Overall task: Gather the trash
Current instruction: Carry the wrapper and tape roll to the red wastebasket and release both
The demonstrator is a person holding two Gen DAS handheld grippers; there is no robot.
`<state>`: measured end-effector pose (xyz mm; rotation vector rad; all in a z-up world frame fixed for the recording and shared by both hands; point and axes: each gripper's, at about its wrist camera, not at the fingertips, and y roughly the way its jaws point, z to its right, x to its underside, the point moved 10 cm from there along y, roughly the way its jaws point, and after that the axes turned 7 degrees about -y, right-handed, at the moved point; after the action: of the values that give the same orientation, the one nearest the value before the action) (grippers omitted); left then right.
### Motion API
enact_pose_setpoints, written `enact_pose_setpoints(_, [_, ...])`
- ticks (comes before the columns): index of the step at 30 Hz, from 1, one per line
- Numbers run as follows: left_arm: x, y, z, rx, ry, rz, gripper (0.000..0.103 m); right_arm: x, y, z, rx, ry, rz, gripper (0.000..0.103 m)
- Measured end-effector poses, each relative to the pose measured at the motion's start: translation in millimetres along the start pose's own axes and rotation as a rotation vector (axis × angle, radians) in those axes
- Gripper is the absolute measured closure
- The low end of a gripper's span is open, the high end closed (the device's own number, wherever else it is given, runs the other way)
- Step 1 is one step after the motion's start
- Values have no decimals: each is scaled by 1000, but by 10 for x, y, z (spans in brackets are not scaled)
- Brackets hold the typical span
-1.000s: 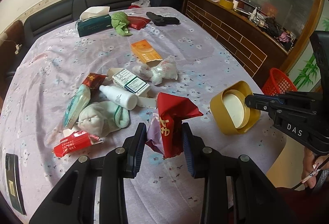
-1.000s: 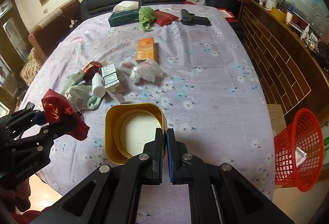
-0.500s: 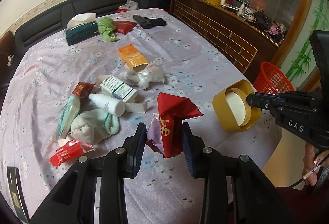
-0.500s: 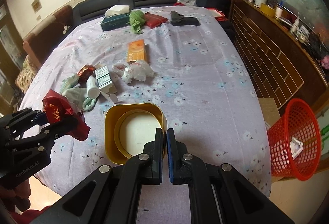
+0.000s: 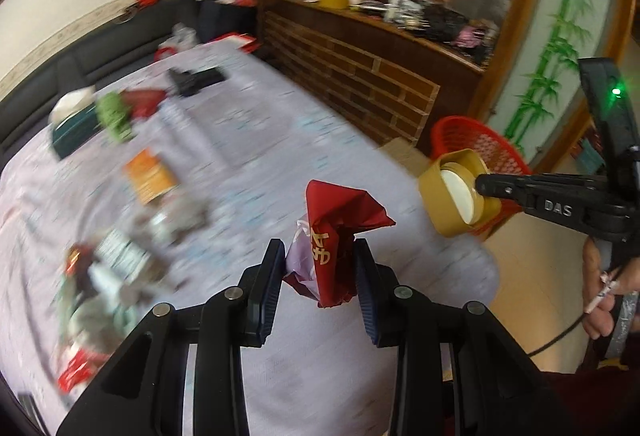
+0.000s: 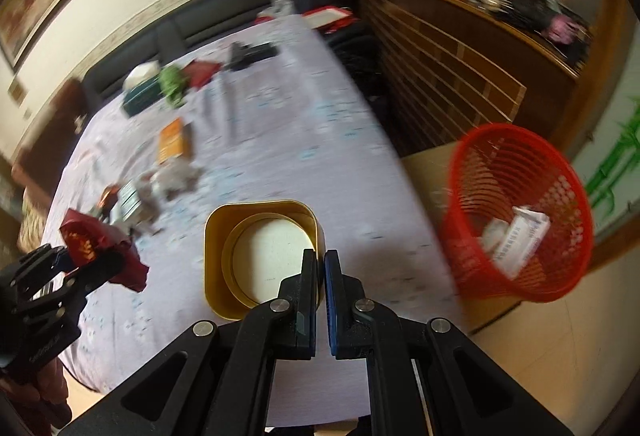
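My left gripper [image 5: 320,268] is shut on a crumpled red wrapper [image 5: 340,220] and holds it above the table's near edge; it also shows at the left of the right wrist view [image 6: 96,248]. My right gripper [image 6: 319,276] is shut on the wall of a gold box lid [image 6: 260,248], held in the air; the lid also shows in the left wrist view [image 5: 456,192], in front of the red mesh bin [image 5: 492,148]. The bin [image 6: 516,212] stands on the floor right of the table and holds white cartons [image 6: 516,236].
The lilac floral tablecloth [image 6: 280,124] carries blurred litter: an orange packet [image 6: 174,140], a green cloth [image 6: 174,84], a tissue box [image 6: 140,96], a black object [image 6: 250,54], cartons and wrappers at the left. A wooden sideboard [image 6: 460,48] runs along the right.
Both grippers have swung right and away from the table with their loads. The red bin is now much nearer and larger in both views. The table litter is blurred by the motion.
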<state>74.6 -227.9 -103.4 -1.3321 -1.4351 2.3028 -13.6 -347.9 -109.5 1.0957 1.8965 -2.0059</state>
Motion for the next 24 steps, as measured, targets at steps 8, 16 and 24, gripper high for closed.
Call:
enact_pose_setpoints(8, [-403,411,1173,120,150,-21,69,-142,-219,1215,86,157,47,99])
enact_pose_setpoints(16, [-610,980,1998,192,217,-90,69,-114,-299,2223,157,291,46,99])
enact_pose_setpoints(24, [-772,1187,2205,157,192,-68,37,-132,-208,2570,154,316,22,92])
